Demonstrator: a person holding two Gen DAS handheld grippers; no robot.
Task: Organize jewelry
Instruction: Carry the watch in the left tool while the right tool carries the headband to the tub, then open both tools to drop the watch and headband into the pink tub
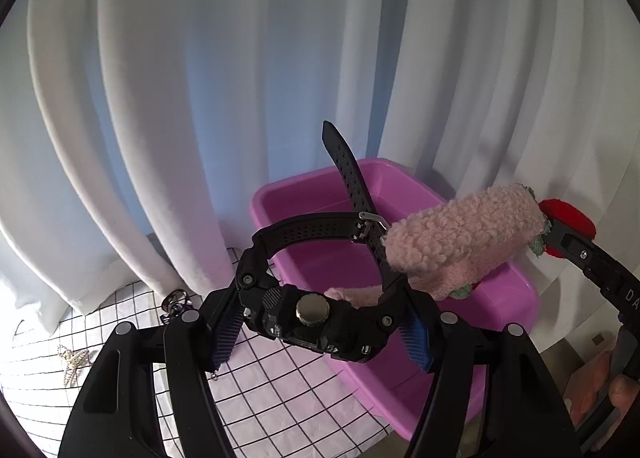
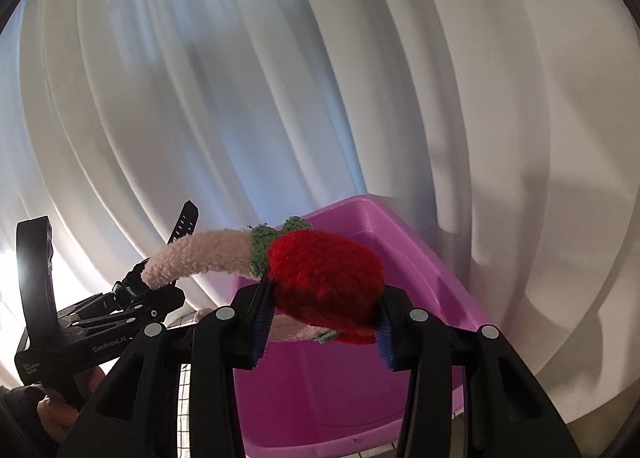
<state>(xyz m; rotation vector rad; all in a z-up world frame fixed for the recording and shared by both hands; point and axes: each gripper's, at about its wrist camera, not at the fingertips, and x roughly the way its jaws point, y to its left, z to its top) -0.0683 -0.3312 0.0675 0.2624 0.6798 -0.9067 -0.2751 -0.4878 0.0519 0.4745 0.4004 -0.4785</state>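
Note:
My left gripper [image 1: 320, 322] is shut on a black wristwatch [image 1: 308, 314], gripping its case; the perforated strap [image 1: 348, 174] loops up over the purple bin [image 1: 516, 298]. My right gripper [image 2: 320, 318] is shut on the red strawberry end [image 2: 324, 278] of a fuzzy pink headband [image 2: 200, 254], held above the purple bin [image 2: 420, 258]. In the left wrist view the pink headband [image 1: 460, 234] reaches in from the right, over the bin, close to the watch strap. The left gripper and watch show at the left of the right wrist view [image 2: 132, 298].
White curtains [image 1: 200, 98] hang close behind the bin. A white cloth with a black grid [image 1: 272, 390] covers the table. A pale beaded piece [image 1: 74, 364] and a small dark metal piece [image 1: 174, 300] lie on the cloth at left.

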